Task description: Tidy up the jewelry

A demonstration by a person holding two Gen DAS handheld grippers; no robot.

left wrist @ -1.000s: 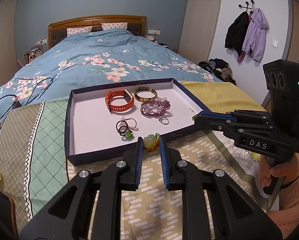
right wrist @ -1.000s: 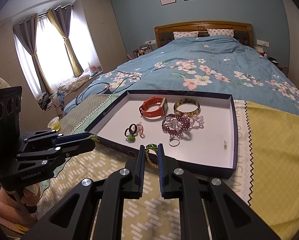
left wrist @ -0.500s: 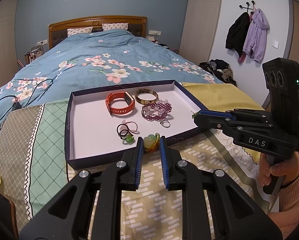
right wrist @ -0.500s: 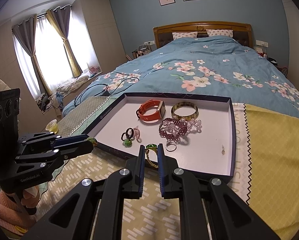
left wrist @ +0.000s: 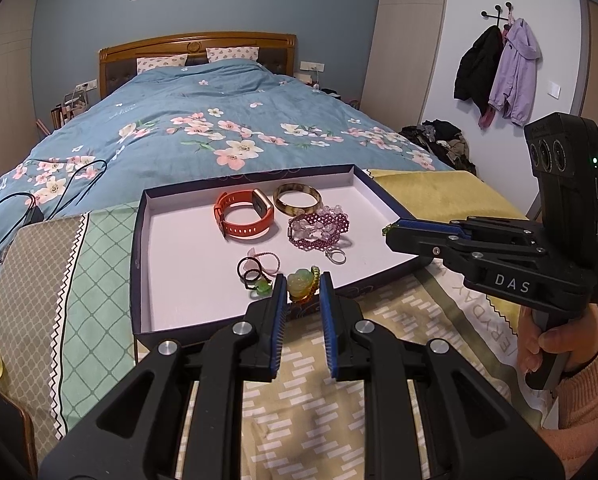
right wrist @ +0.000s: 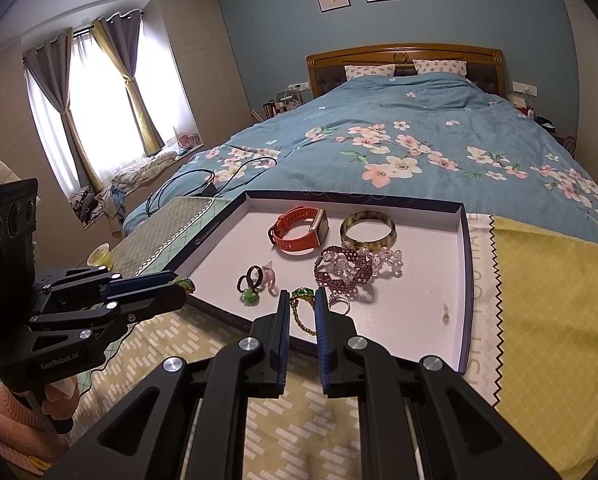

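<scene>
A dark-rimmed tray (left wrist: pixel 139 256) with a white floor lies on the bed's foot; it also shows in the right wrist view (right wrist: pixel 465 280). In it lie an orange watch (left wrist: pixel 243 216), a tortoiseshell bangle (left wrist: pixel 297 199), a purple bead bracelet (left wrist: pixel 319 229), a silver ring (left wrist: pixel 336 257) and dark rings with a green stone (left wrist: pixel 253 276). My left gripper (left wrist: pixel 302 286) is shut on a green flower ring (left wrist: pixel 299 283) over the tray's near rim. My right gripper (right wrist: pixel 302 304) is shut on a green beaded bracelet (right wrist: pixel 301 308), also over the near rim.
Patterned cloths cover the bed's foot under the tray (left wrist: pixel 307 412). A blue floral duvet (left wrist: pixel 219 136) lies beyond, with black cables (left wrist: pixel 39 196) at the left. A yellow cup (right wrist: pixel 99 256) stands left of the tray. Coats (left wrist: pixel 499 68) hang on the right wall.
Both grippers have moved forward a little, toward and over the tray's near rim, each still holding its piece. The jewelry in the tray has not moved.
</scene>
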